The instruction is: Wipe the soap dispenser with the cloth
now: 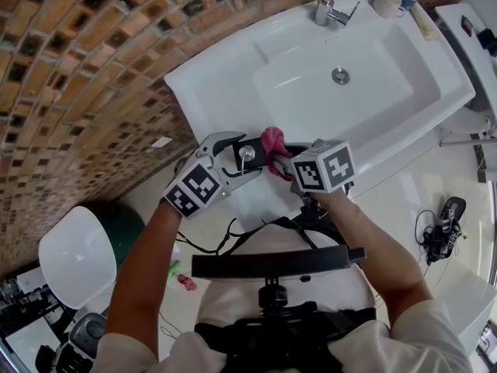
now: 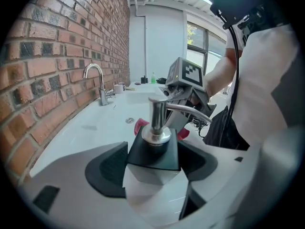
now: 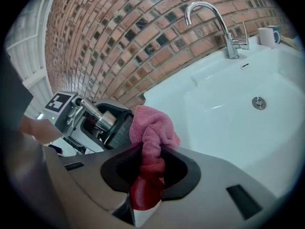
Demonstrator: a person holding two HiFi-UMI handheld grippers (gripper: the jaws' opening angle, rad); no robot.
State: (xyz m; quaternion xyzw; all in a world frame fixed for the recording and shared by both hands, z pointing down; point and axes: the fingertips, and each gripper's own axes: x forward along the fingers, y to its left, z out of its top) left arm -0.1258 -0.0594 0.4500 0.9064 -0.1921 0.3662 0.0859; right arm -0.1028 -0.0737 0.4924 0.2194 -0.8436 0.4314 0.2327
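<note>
Plainly, L gripper (image 2: 153,163) grips soap dispenser (image 2: 155,130), R gripper (image 3: 150,165) grips cloth (image 3: 151,128), head view hides white base (image 2: 152,181).

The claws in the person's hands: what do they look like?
The left claw and right claw are grey shells with black ribbed pads inside. Each carries a white cube printed with black square patterns. The person wears a white short-sleeved shirt.

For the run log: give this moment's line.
left gripper: shut on soap dispenser | right gripper: shut on cloth | cloth beside soap dispenser
</note>
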